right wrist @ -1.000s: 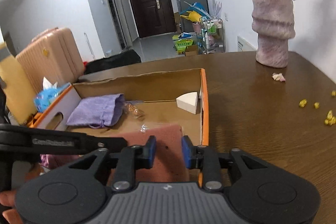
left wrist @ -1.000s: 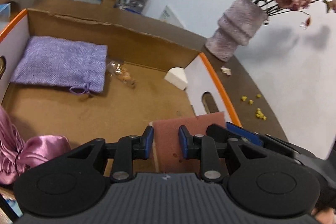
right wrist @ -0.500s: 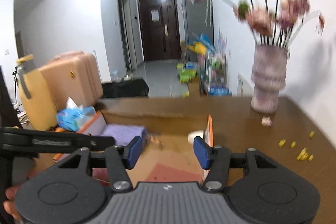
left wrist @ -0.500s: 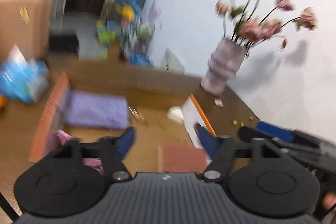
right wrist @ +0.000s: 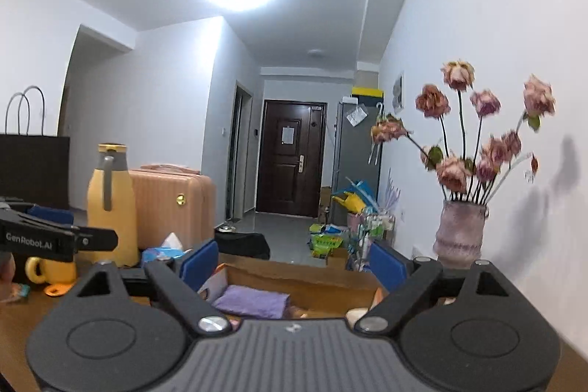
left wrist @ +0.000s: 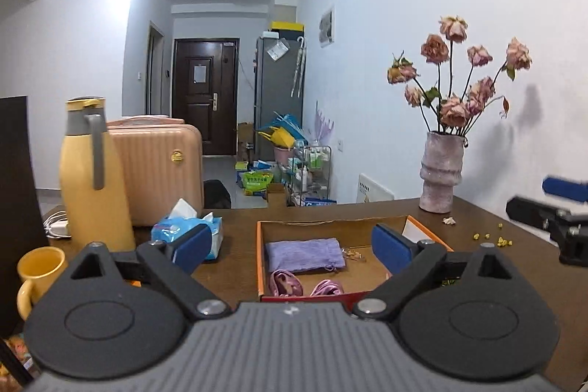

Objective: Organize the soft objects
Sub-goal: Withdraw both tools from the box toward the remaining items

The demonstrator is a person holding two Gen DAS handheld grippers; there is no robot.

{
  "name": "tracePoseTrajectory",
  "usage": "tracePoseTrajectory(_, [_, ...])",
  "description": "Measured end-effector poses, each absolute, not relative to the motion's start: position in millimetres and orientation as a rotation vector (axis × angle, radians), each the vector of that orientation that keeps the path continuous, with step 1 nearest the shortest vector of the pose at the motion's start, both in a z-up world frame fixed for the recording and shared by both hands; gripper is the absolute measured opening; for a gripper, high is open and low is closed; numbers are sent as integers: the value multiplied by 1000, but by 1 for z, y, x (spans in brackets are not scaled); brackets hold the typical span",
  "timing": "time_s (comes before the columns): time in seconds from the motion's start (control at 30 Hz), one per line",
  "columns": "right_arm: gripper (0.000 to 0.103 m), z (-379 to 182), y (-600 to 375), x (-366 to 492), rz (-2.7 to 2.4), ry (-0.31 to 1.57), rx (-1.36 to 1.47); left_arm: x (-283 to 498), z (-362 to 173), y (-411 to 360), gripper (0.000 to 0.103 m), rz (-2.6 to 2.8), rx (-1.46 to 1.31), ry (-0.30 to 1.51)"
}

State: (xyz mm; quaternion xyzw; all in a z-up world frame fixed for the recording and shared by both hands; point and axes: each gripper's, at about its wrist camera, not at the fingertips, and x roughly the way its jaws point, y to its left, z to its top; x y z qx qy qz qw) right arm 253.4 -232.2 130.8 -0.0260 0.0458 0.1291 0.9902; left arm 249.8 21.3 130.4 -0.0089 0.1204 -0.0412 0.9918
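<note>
Lilac woven pouch (left wrist: 304,255), lying flat

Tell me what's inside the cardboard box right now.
In the cardboard box: a purple pouch, pink satin fabric, a small clear packet. The left gripper hides the near end.

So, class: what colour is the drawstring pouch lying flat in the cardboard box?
Lilac purple. The drawstring pouch shows best in the left wrist view.
</note>
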Motion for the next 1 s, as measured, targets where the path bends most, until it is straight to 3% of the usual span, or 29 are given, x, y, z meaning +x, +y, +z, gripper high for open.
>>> tracePoseTrajectory(0.3, [89,107,-232,194,251,109,-26,180,101,35,101,-77,-21,197])
tracePoseTrajectory(0.6, [89,40,-232,121,243,233,20,99,45,49,103,-17,-88,233])
tracePoseTrajectory(0.8, [89,-1,-234,88,263,337,119,84,34,57,103,-8,-72,274])
tracePoseTrajectory(1.0, [89,-3,-235,96,254,351,146,91,32,58,103,-14,-103,283])
